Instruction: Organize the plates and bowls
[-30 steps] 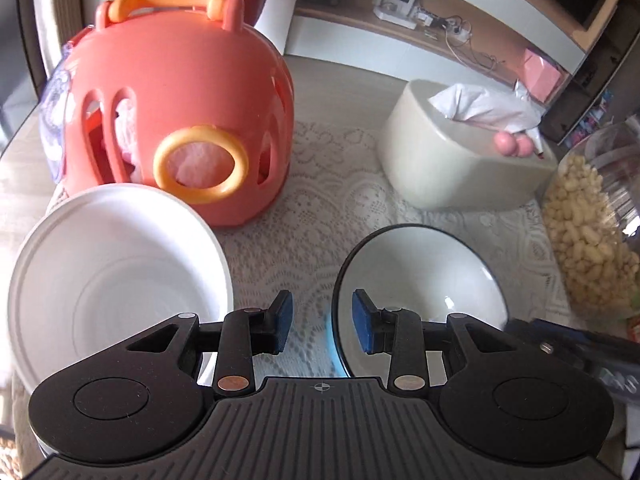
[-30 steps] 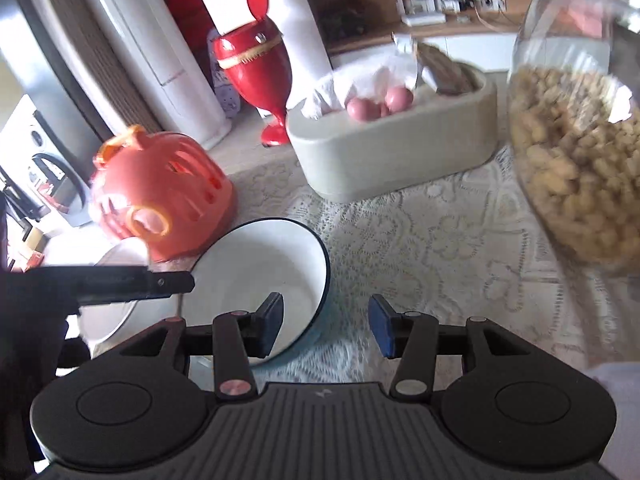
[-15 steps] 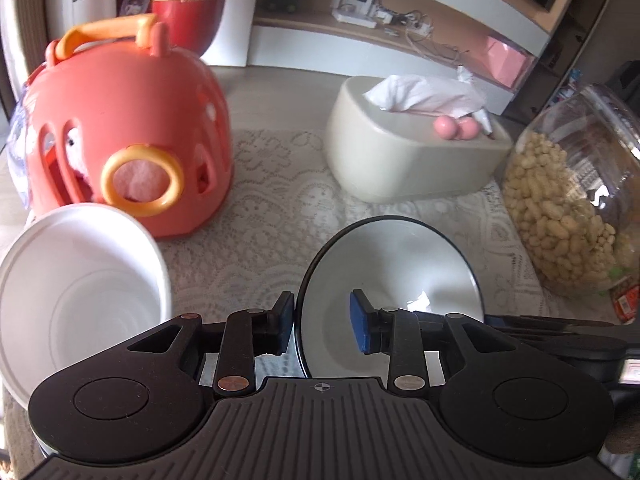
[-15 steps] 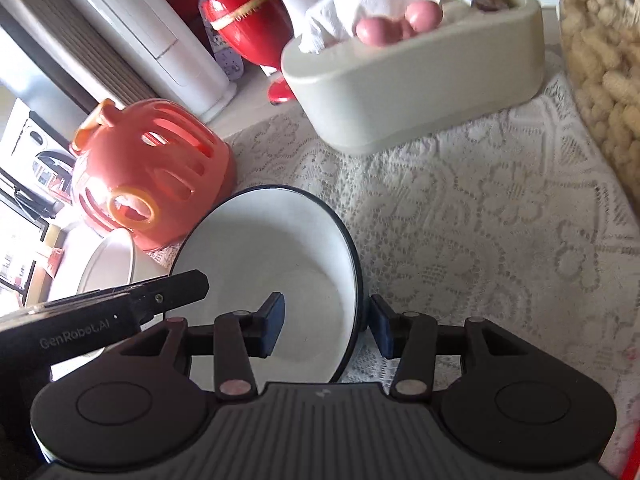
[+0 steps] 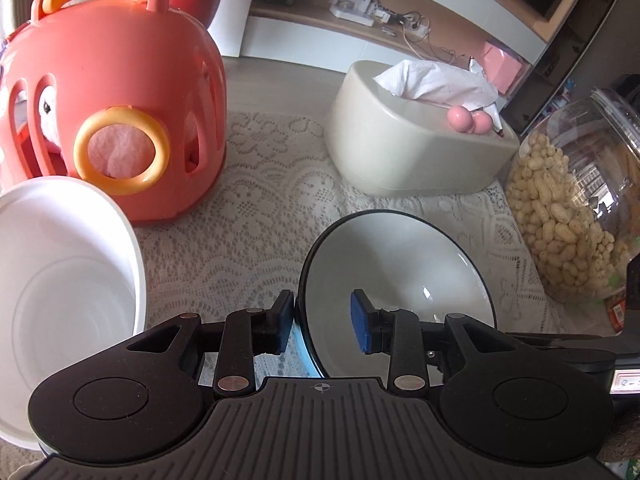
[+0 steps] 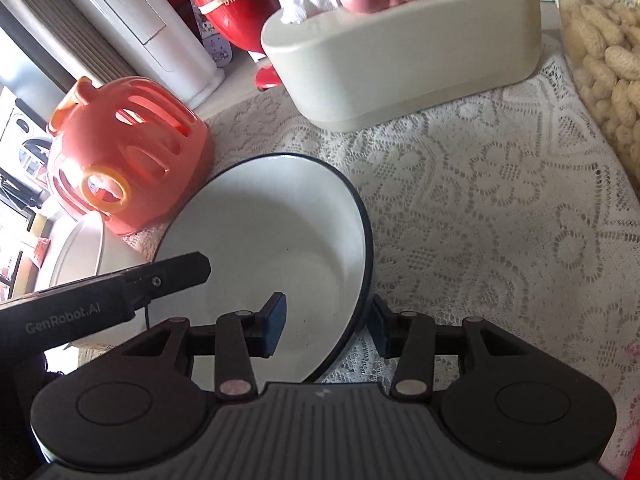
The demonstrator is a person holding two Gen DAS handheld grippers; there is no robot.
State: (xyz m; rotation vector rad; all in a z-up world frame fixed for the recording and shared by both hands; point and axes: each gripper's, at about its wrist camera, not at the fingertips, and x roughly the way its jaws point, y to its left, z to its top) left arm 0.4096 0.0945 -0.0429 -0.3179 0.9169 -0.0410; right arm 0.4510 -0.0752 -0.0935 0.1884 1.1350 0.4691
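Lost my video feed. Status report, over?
Both grippers open, each straddling the dark-rimmed bowl's rim. White bowl to its left. Orange carrier close behind.

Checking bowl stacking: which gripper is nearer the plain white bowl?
Left. The left gripper straddles the dark-rimmed bowl's rim beside the white bowl; the right gripper straddles its far rim.
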